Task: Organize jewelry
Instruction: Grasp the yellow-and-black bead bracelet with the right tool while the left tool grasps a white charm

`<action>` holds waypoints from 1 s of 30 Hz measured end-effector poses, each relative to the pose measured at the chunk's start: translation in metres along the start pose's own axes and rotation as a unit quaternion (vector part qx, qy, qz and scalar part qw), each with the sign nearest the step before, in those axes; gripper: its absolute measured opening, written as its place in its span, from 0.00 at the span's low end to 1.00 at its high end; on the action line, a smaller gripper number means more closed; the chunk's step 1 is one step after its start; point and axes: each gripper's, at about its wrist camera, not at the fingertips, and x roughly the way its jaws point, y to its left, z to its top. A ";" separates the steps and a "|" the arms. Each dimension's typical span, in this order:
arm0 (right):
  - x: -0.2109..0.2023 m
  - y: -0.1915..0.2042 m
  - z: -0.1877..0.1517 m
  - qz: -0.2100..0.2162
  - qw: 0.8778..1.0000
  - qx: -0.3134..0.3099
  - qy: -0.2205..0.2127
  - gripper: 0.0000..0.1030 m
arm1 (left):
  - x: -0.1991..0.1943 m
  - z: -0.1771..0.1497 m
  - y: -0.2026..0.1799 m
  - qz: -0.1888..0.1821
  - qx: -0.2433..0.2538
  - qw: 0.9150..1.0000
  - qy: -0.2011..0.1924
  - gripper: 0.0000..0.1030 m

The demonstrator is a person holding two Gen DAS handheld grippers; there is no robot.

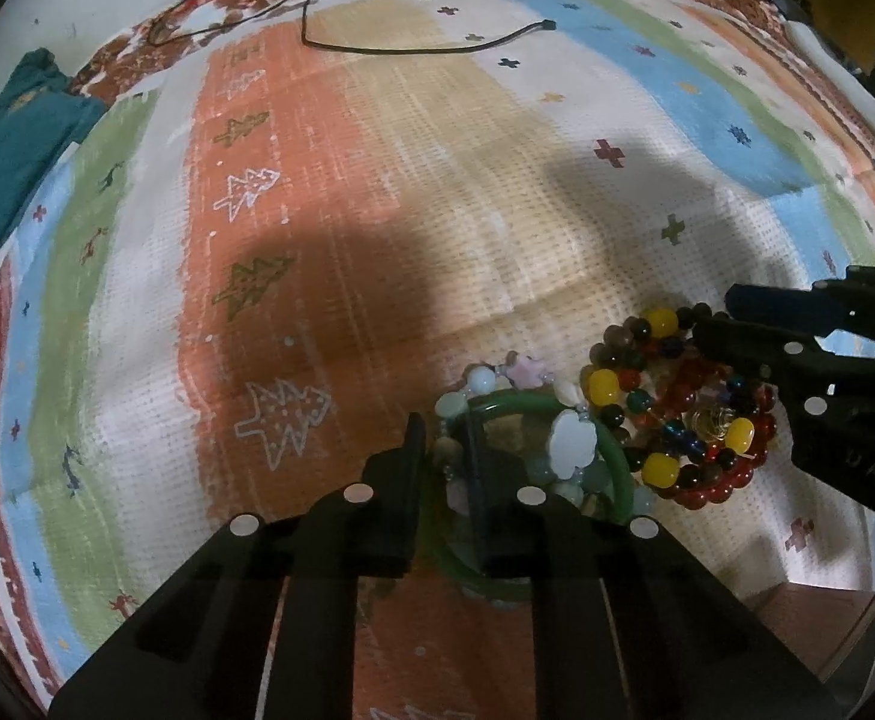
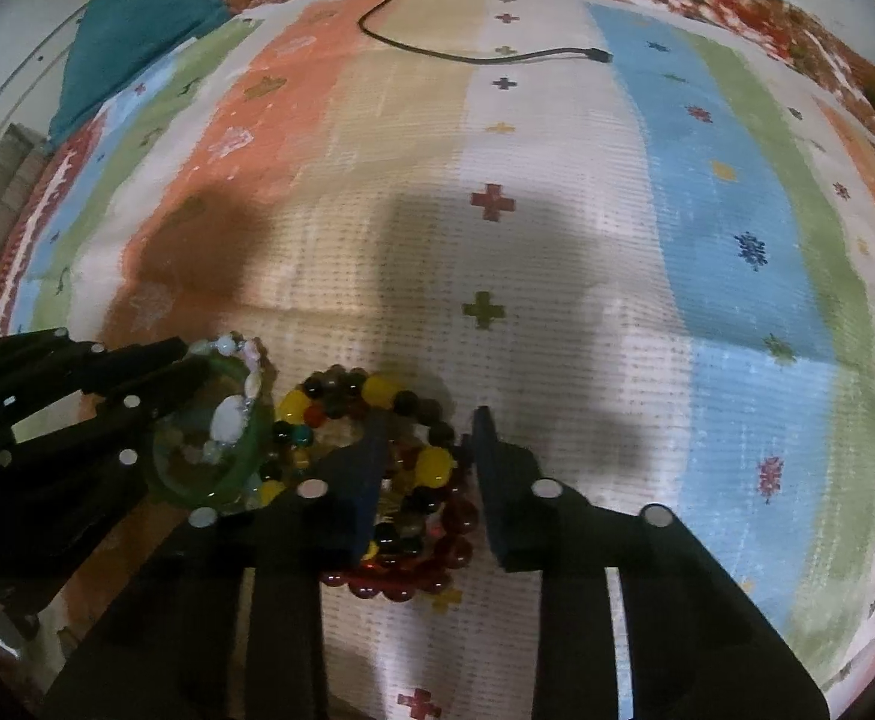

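Observation:
A pile of bracelets lies on a striped patterned cloth point(image 1: 377, 192). A green bangle point(image 1: 614, 462) with a pale shell-and-star bead bracelet point(image 1: 569, 441) lies at the left of the pile; my left gripper point(image 1: 444, 438) straddles the bangle's left rim, its jaws narrowly apart. Beside it lie a multicoloured bead bracelet point(image 1: 659, 468) with yellow beads and a red bead bracelet point(image 1: 707, 495). My right gripper point(image 2: 428, 429) is open over these beads point(image 2: 431, 468), one finger on each side of their right part. It shows in the left wrist view point(image 1: 713, 318).
A black cable point(image 1: 413, 48) lies across the far cloth. A folded teal fabric point(image 1: 11, 144) sits at the far left. A white object point(image 1: 845, 84) lies at the far right edge. A brown wooden surface point(image 1: 809, 618) shows by the cloth's near right edge.

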 end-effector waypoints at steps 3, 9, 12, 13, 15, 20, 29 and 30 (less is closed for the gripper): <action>0.003 0.002 -0.003 0.003 1.000 -0.006 0.007 0.19 | -0.001 0.000 -0.001 0.004 0.001 1.000 -0.002 0.11; -0.004 0.001 -0.003 0.003 1.000 -0.004 -0.001 0.12 | -0.008 0.001 -0.001 0.001 -0.006 1.000 -0.010 0.11; -0.009 0.000 -0.003 0.000 1.000 -0.005 -0.005 0.12 | -0.013 0.002 -0.001 -0.002 -0.010 1.000 -0.014 0.11; -0.010 0.001 -0.003 -0.001 1.000 -0.008 -0.007 0.12 | -0.014 0.002 -0.002 -0.003 -0.009 1.000 -0.014 0.11; -0.013 0.004 -0.003 -0.003 1.000 -0.013 -0.011 0.12 | -0.017 0.002 -0.003 -0.002 -0.009 1.000 -0.016 0.11; -0.023 0.011 -0.003 -0.008 0.999 -0.027 -0.022 0.12 | -0.024 0.001 -0.002 -0.001 -0.015 1.000 -0.022 0.11; -0.054 0.029 -0.009 -0.011 0.997 -0.049 -0.053 0.12 | -0.051 -0.002 0.004 -0.006 -0.040 0.998 -0.044 0.11; -0.057 0.030 -0.010 -0.011 0.997 -0.050 -0.056 0.12 | -0.053 -0.003 0.004 -0.006 -0.041 0.998 -0.045 0.11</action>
